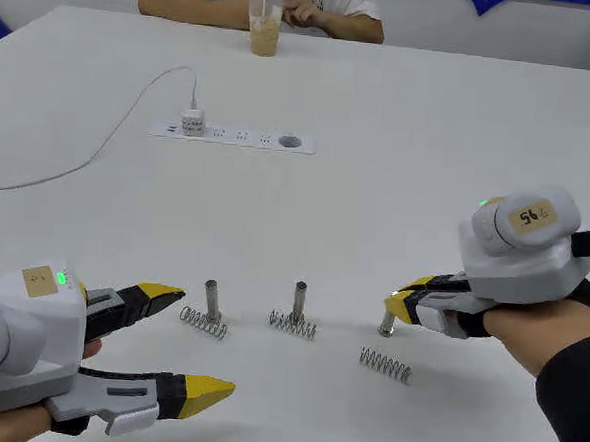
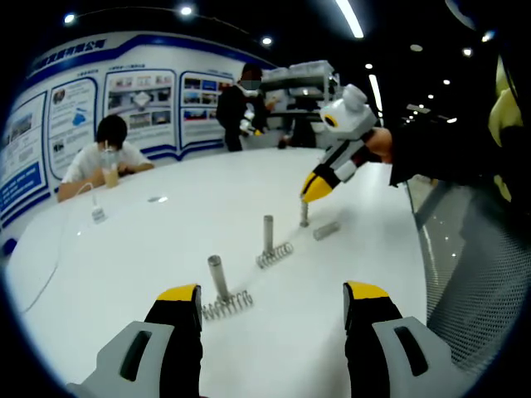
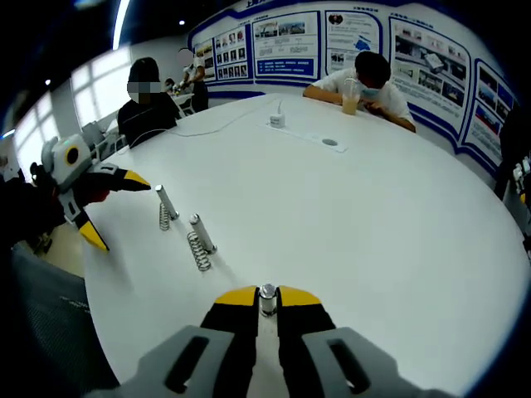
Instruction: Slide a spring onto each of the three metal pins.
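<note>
Right gripper [image 1: 398, 303] has its jaws clamped on the right pin [image 1: 387, 329], which stands on the white table [image 1: 376, 206]. The left gripper [image 1: 196, 340] hangs wide open and empty at the near left. No springs on yet: one spring [image 1: 204, 322] lies at the foot of the left pin [image 1: 212, 301], another spring [image 1: 293, 325] at the middle pin [image 1: 299, 299], and the third spring [image 1: 385, 365] sits loose just nearer than the right pin.

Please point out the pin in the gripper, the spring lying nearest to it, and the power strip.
Gripped pin [image 3: 267, 292]: right gripper view, its top end.
Nearest spring [image 1: 385, 365]: head view, its middle coils.
Power strip [image 1: 252, 138]: head view, its top face.
</note>
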`<act>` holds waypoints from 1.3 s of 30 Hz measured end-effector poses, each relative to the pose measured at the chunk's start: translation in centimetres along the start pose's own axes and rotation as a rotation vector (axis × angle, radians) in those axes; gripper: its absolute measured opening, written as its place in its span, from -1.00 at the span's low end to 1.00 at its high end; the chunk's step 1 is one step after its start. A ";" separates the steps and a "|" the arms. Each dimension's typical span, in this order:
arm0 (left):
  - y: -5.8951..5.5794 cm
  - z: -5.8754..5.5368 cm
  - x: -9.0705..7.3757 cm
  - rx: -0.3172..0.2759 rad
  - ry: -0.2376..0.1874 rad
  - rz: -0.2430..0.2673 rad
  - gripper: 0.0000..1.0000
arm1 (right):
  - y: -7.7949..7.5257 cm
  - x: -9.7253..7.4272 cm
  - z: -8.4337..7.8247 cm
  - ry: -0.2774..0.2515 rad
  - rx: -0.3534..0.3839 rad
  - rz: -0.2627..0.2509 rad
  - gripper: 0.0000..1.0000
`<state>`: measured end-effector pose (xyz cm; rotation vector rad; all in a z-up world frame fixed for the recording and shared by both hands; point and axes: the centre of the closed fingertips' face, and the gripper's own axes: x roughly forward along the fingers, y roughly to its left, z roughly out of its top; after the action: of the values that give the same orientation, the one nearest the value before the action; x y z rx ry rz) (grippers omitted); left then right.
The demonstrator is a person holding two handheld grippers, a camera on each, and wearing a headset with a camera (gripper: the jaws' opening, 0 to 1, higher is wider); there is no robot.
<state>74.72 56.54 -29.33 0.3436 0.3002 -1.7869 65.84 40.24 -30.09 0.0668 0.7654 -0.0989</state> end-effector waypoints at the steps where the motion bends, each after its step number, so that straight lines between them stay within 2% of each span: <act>1: 0.0 0.0 0.0 0.000 0.000 0.001 0.41 | 0.0 0.0 0.0 0.001 0.001 0.001 -0.81; 13: -0.3 0.0 0.0 0.001 -0.001 -0.002 0.41 | 0.1 -0.2 0.0 -0.015 -0.007 0.006 -0.78; 24: -0.4 0.0 0.0 -0.001 -0.002 0.000 0.41 | 0.3 -1.6 -0.3 -0.013 -0.025 0.008 -0.75; 30: -0.6 0.0 0.1 -0.001 -0.001 -0.004 0.41 | 1.7 -2.1 -1.3 0.025 -0.067 0.052 -0.75; 39: -0.8 0.0 0.2 -0.002 -0.001 -0.008 0.41 | 3.9 -1.3 -2.1 0.089 -0.155 0.133 -0.75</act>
<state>73.91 56.57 -29.39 0.3412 0.3028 -1.7941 63.93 44.36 -30.59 -0.0255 0.8534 0.0905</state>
